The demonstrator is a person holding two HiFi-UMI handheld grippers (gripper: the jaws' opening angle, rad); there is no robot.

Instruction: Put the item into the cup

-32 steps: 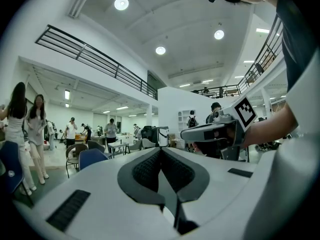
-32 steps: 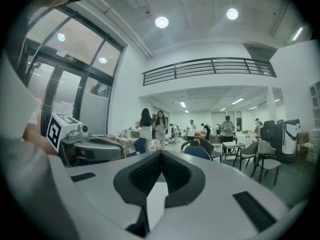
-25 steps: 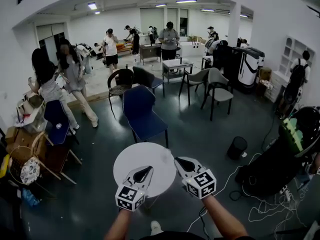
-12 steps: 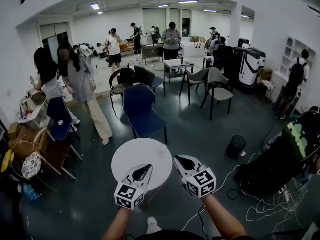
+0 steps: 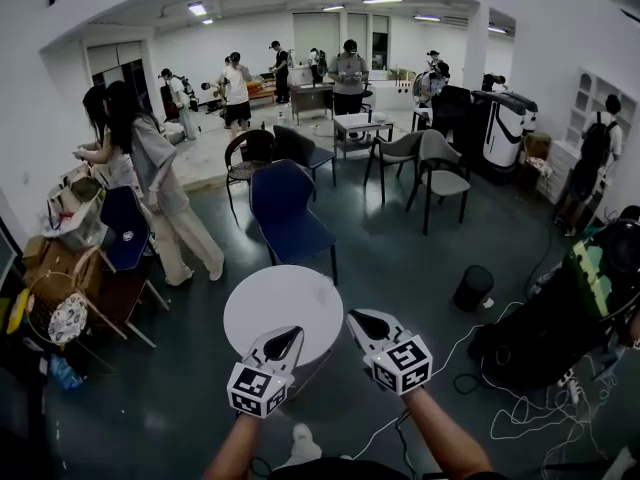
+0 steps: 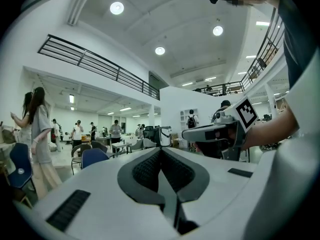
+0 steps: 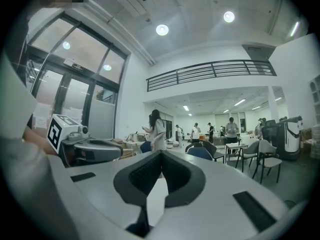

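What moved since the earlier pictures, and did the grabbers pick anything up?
The long-haired person in a grey top and pale trousers walked a few steps nearer on the left. The round white table slid slightly up the head view. Nothing was taken or let go: the left gripper and right gripper stay shut and empty, side by side over the table's near edge.

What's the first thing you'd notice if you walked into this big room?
Two grippers with square-marked cubes poke out up front, the left gripper and the right gripper, both shut and empty, at the near edge of a round white table. Behind it stands a blue chair, and people stand at the left by the wall.
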